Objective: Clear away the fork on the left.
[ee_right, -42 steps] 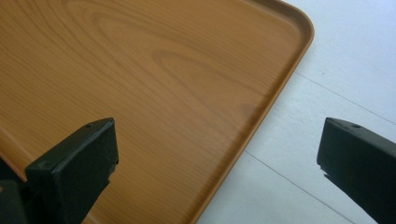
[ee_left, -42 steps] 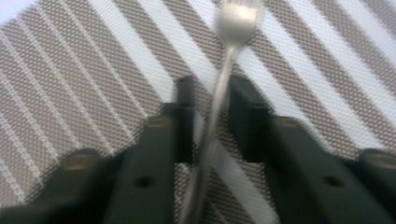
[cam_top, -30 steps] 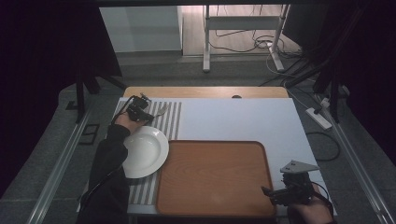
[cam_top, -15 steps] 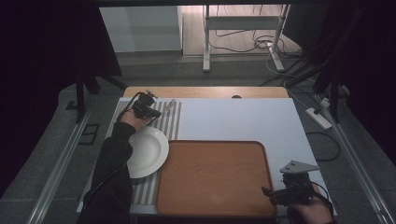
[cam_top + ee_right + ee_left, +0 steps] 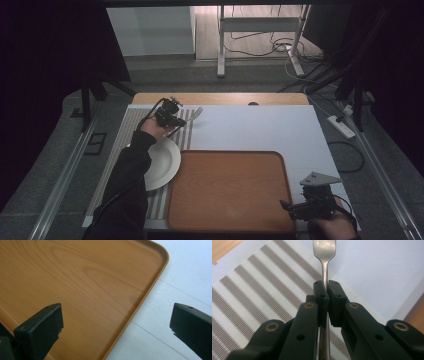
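Note:
A metal fork [image 5: 325, 262] is pinched by its handle between the jaws of my left gripper [image 5: 327, 293], which is shut on it. From above, that left gripper [image 5: 176, 120] hangs over the striped placemat [image 5: 130, 125] at the back left, and the fork [image 5: 195, 113] sticks out toward the right. A white plate [image 5: 162, 162] lies on the mat just in front of it. My right gripper [image 5: 285, 205] rests at the front right beside the wooden tray [image 5: 230, 185]. Its jaws stand wide apart over the tray's corner [image 5: 150, 277], holding nothing.
A white sheet [image 5: 260, 127] covers the table behind and right of the tray. A strip of bare wooden tabletop [image 5: 220, 98] runs along the far edge. Beyond the table are a metal stand [image 5: 260, 25] and cables on the floor.
My left gripper has carried the fork to the right and a little upward over the placemat. The right gripper has stayed where it was.

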The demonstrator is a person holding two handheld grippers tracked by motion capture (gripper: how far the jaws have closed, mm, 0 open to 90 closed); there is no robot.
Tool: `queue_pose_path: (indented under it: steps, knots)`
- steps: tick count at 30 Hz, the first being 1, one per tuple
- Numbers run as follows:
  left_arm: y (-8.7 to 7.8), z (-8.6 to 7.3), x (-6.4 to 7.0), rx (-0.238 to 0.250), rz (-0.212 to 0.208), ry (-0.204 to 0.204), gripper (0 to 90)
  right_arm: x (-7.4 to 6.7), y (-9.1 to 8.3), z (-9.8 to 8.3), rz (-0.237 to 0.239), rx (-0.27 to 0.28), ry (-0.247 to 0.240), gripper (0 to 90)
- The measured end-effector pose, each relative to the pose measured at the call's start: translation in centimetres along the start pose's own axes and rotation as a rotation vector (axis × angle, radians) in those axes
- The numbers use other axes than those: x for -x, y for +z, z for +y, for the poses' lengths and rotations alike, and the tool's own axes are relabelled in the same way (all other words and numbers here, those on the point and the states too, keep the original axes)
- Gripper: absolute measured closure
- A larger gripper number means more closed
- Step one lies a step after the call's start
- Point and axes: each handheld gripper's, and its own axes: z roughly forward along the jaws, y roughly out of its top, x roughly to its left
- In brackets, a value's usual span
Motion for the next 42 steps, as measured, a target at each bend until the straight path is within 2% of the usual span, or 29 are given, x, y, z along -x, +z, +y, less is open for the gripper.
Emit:
queue_pose_path:
  steps: [12,18,22,32,40,42]
  knots:
    - [0.8,1.4,3.6,-0.008,-0.042,0.036,85.9,0.0,0.0,0.0,0.001,0.0,-0.001,0.0]
    - [1.0,1.9,5.3,-0.026,-0.053,0.076,85.8,0.0,0.0,0.0,0.002,0.001,-0.002,0.0]
    - [0.9,2.0,6.5,-0.019,-0.07,0.074,85.8,0.0,0.0,0.0,0.004,0.001,-0.003,0.0]
    - [0.8,1.2,9.0,-0.034,-0.082,0.084,85.8,0.0,-0.1,0.0,0.003,0.01,0.006,0.0]
    - [0.3,-0.4,10.2,-0.031,-0.111,0.071,85.8,0.1,-0.3,-0.1,0.001,0.033,0.019,0.0]
    - [0.1,-0.9,10.6,-0.022,-0.121,0.051,85.8,0.1,-0.4,-0.1,-0.001,0.039,0.021,0.0]
